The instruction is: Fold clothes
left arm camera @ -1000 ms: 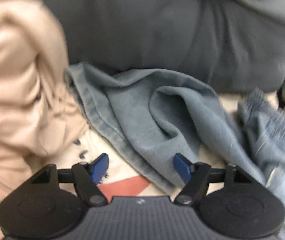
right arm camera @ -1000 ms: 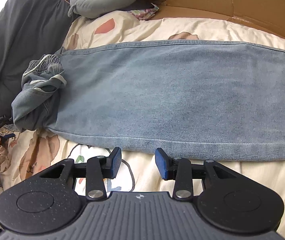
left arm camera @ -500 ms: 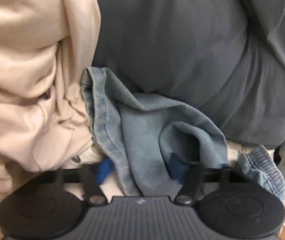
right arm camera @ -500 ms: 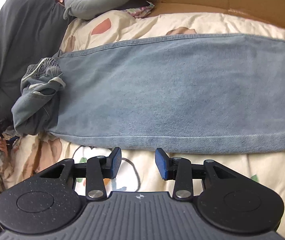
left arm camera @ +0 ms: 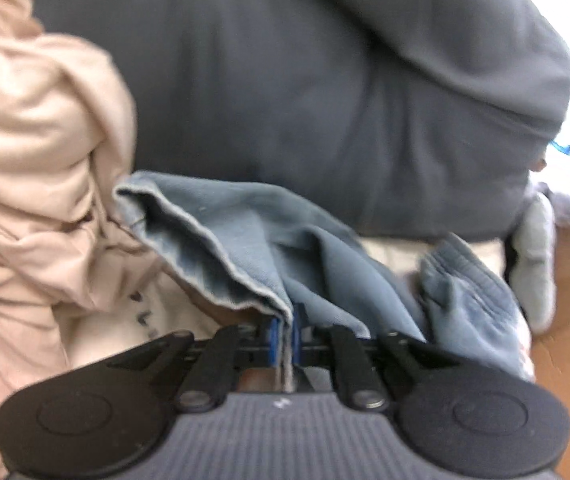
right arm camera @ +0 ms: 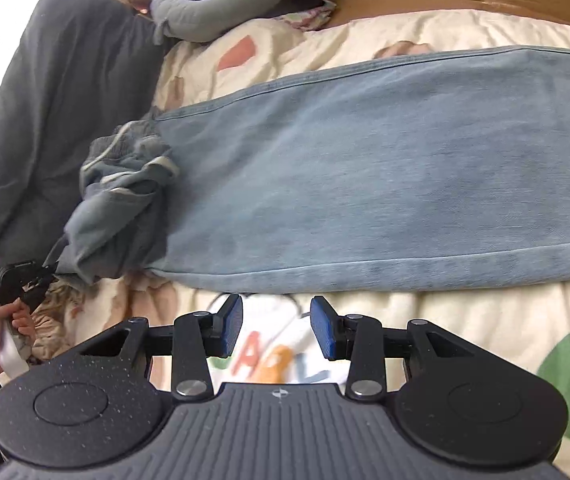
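My left tongs (left arm camera: 283, 336), jaws just closed, pinch the crumpled end of the long faded-blue denim garment (right arm camera: 365, 168) near the bed's edge (right tongs (right arm camera: 276, 326) half-open, empty), so next I judge it needs pulling flat.

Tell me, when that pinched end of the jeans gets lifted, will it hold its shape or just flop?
Probably flop: the jeans already sag in soft folds behind the shut left gripper. They look fairly heavy, so the long flat leg would likely drag over the bedspread. The thick hem should resist slipping.

Left tool (left arm camera: 283, 336): jaws just closed, pads pinching a denim fold; right tool (right arm camera: 276, 326): jaws parted, nothing between them, pointing downward.
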